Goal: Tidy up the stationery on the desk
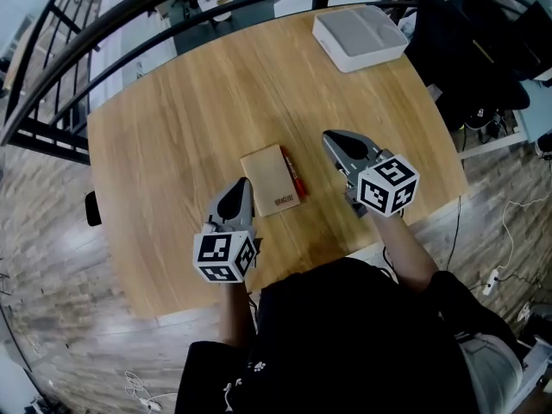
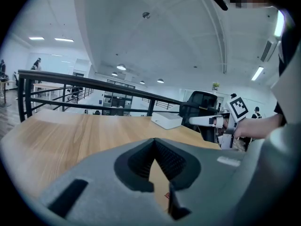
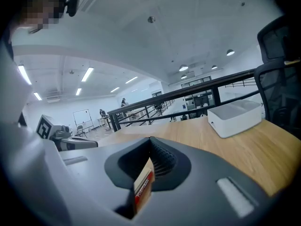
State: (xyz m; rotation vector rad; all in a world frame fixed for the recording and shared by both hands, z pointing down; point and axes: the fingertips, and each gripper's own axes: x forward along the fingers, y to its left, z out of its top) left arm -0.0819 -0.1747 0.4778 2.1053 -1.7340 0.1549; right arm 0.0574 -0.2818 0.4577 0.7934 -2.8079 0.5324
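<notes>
A tan notebook (image 1: 272, 179) lies flat near the desk's front edge, and a red pen (image 1: 294, 176) rests along its right side. My left gripper (image 1: 244, 184) hovers just left of the notebook's near corner, jaws shut and empty. My right gripper (image 1: 331, 137) is to the right of the pen, also shut with nothing in it. Below the closed jaws, the left gripper view shows a strip of the notebook (image 2: 160, 182). The right gripper view shows the notebook (image 3: 142, 177) and the pen (image 3: 144, 193) the same way.
A white tray-like box (image 1: 358, 34) stands at the desk's far right corner, also visible as the box (image 2: 168, 121) and the box (image 3: 235, 116). A black office chair (image 1: 470, 46) stands off the right edge. A dark railing (image 1: 129, 15) curves behind the wooden desk (image 1: 190, 110).
</notes>
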